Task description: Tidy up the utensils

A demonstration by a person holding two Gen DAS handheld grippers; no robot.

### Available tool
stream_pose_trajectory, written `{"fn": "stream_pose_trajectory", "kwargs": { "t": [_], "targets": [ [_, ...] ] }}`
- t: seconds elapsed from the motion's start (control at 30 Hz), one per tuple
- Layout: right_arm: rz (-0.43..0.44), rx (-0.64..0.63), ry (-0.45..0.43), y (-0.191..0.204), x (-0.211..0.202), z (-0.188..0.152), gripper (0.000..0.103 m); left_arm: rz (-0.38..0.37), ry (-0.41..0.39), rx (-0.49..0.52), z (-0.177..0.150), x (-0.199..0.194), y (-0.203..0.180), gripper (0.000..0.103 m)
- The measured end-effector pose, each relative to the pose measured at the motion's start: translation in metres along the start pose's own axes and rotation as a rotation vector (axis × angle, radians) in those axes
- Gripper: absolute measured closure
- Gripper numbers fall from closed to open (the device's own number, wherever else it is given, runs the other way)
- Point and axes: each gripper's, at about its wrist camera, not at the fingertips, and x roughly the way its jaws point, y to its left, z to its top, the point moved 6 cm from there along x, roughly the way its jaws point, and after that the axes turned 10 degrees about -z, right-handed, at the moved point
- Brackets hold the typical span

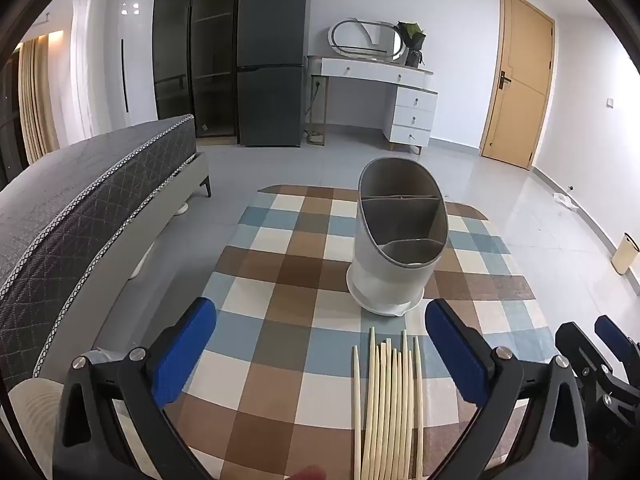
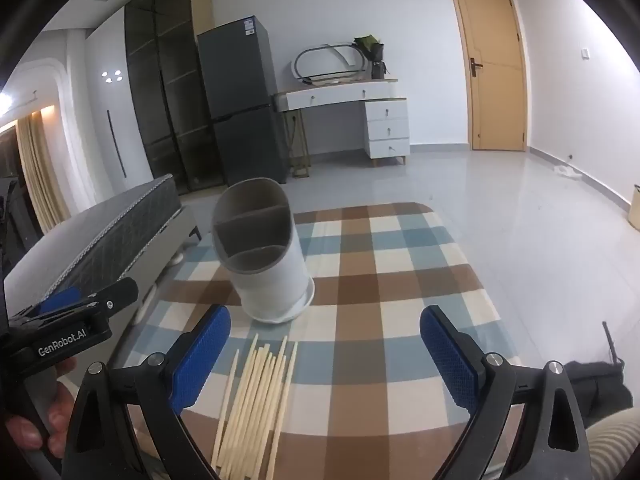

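Checkered table (image 1: 280, 280); both tools (image 1: 320, 354) (image 2: 325, 354) tilted down, agape

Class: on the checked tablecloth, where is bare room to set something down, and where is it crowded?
Free: the checked tablecloth right of the utensil holder, and left of the chopsticks. Crowded: the near middle, chopsticks just before the holder.
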Motion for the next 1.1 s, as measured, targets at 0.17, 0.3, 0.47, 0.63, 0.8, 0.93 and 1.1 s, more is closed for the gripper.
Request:
{"fn": "stream_pose_trajectory", "kwargs": {
  "t": [0.17,0.3,0.47,0.63,0.8,0.93,1.1],
  "targets": [
    [-0.003,-0.004,-0.004,-0.001,0.0,0.001,0.007,0.019,0.004,-0.007,0.001,0.0,0.001,0.001],
    [-0.01,-0.016,-0.014,0.0,0.001,0.0,0.007,0.018,-0.002,-0.023,-0.008,0.002,-0.001,0.001],
    [-0.015,-0.013,-0.013,-0.002,-0.002,0.001,0.007,0.012,0.003,-0.019,-0.002,0.001,0.002,0.001],
    [-0.018,-0.015,-0.014,0.0,-0.002,0.002,0.007,0.006,0.007,-0.029,-0.004,0.002,0.004,0.001],
    [-0.019,-0.011,-0.013,0.0,-0.002,0.001,0.007,0.005,0.011,-0.032,-0.004,0.0,0.005,0.001],
    [-0.02,-0.011,-0.016,0.001,-0.001,0.001,0.007,0.007,0.017,-0.034,-0.004,0.002,0.005,0.001],
    [-0.016,-0.011,-0.018,0.0,-0.002,0.002,0.007,0.001,0.033,-0.04,-0.006,0.004,0.005,0.001]
  ]
}}
